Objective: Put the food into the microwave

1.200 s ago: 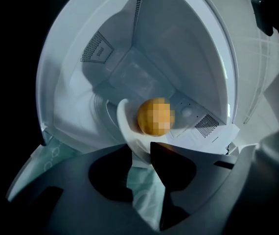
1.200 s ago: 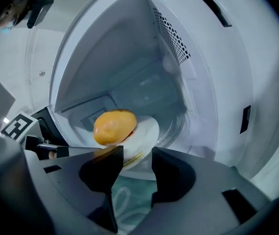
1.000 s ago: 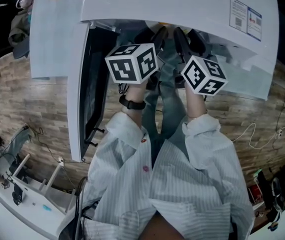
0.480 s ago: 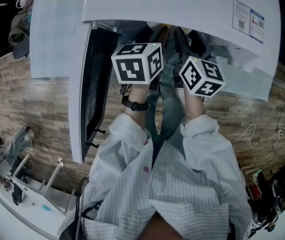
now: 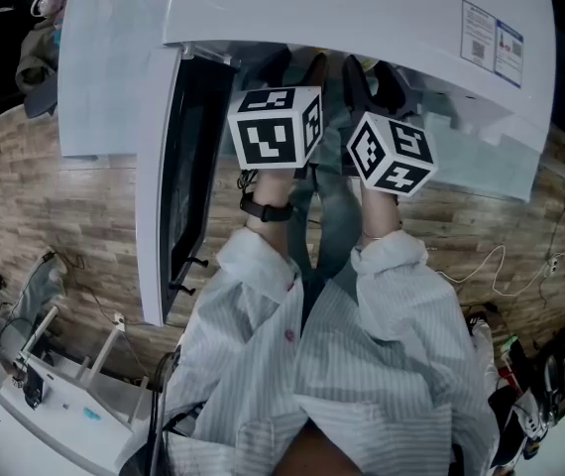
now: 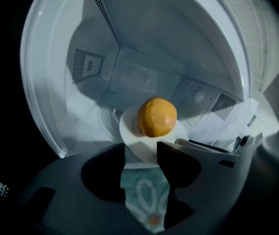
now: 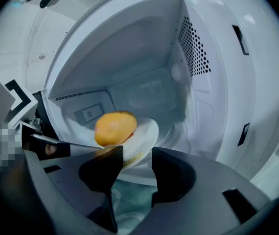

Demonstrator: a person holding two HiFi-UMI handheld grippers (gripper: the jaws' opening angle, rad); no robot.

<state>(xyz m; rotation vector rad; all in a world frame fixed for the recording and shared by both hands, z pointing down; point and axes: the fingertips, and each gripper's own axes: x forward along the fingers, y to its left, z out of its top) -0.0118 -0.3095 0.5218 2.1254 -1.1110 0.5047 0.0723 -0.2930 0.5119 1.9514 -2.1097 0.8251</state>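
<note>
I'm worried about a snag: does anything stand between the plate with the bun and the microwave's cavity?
Nothing visible does. The door is swung wide open, and the plate carrying the bun is already inside the cavity.

Left claw (image 6: 142, 149) jaws just opening wider, plate (image 6: 129, 127) between them

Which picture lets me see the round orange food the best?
The left gripper view: the round orange food sits whole in the middle, on its white plate inside the microwave. The right gripper view shows it too, but off to the side. In the head view the microwave's top covers nearly all of it.
</note>
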